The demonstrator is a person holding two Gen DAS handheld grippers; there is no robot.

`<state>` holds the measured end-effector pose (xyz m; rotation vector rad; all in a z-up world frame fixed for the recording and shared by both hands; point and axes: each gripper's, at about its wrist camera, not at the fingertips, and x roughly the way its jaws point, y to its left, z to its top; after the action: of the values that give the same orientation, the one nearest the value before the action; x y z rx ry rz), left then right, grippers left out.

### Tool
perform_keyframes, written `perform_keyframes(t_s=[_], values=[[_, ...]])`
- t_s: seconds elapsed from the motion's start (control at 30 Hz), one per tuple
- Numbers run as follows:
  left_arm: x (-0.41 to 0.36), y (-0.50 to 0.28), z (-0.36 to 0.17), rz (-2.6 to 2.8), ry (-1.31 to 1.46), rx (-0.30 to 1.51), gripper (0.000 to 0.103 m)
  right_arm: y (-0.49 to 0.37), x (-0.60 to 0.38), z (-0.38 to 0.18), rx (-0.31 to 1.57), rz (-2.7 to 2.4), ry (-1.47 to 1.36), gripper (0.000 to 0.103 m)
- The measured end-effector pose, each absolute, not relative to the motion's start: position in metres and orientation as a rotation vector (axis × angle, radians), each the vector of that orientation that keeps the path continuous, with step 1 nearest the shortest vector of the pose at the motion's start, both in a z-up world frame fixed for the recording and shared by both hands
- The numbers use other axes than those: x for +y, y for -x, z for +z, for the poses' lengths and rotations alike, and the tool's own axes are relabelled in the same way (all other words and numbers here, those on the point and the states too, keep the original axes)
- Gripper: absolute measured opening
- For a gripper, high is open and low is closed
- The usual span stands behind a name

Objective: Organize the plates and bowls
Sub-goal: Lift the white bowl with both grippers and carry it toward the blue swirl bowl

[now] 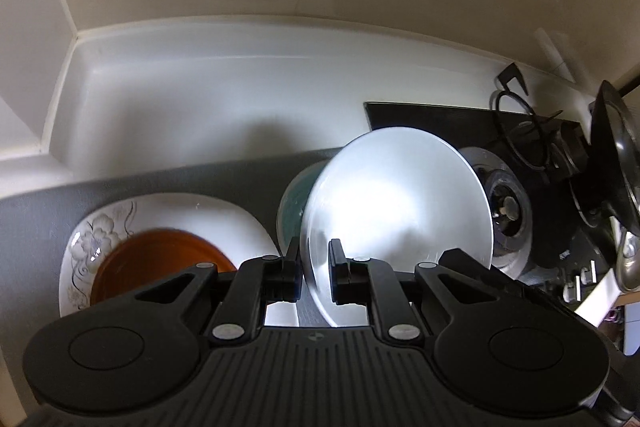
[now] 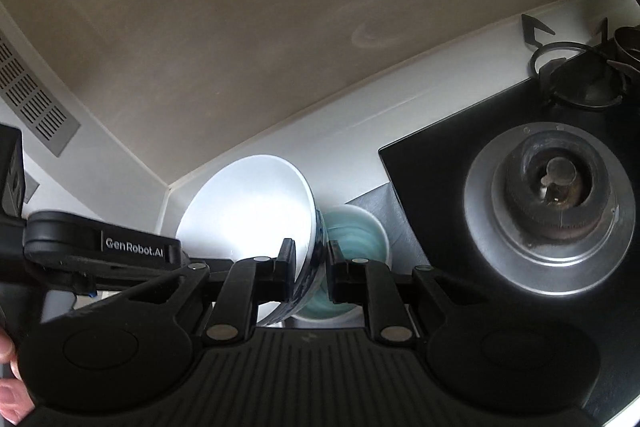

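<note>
Both hands carry crockery by the rim alone, and that is where trouble could start. The left gripper [image 1: 314,273] has its fingers narrowed onto the edge of a white bowl [image 1: 396,199], which hangs tilted on its side above the grey mat [image 1: 224,175]; with only a thin rim pinched, a quick swing or a knock could let the bowl pivot or slide out. The right gripper [image 2: 310,269] likewise has its fingers clamped on the rim of a bowl that is white inside and blue-patterned outside [image 2: 248,203], held on edge close to the left gripper's body in that view, so the two carried bowls could clash if the hands draw together. Just below sits a teal bowl [image 2: 354,231] on the tabletop [image 1: 180,87], which looks empty; setting either bowl down carelessly could chip it. To the left on the mat, a flowered white plate [image 1: 96,239] holds an orange-brown bowl [image 1: 160,259], whose inside appears empty. The stove burner [image 2: 554,205] lies near on the right, a hard edge to avoid.
</note>
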<state>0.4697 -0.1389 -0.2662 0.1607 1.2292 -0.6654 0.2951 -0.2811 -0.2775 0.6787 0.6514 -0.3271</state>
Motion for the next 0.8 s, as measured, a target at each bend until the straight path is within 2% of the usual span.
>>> perform_keyframes(t_s=[0.8], values=[[-0.186, -0.481, -0.32, -0.592, -0.322, 1.318, 0.013, -0.315, -0.303, -0.336, 0.766, -0.354, -0.701, 0.016]])
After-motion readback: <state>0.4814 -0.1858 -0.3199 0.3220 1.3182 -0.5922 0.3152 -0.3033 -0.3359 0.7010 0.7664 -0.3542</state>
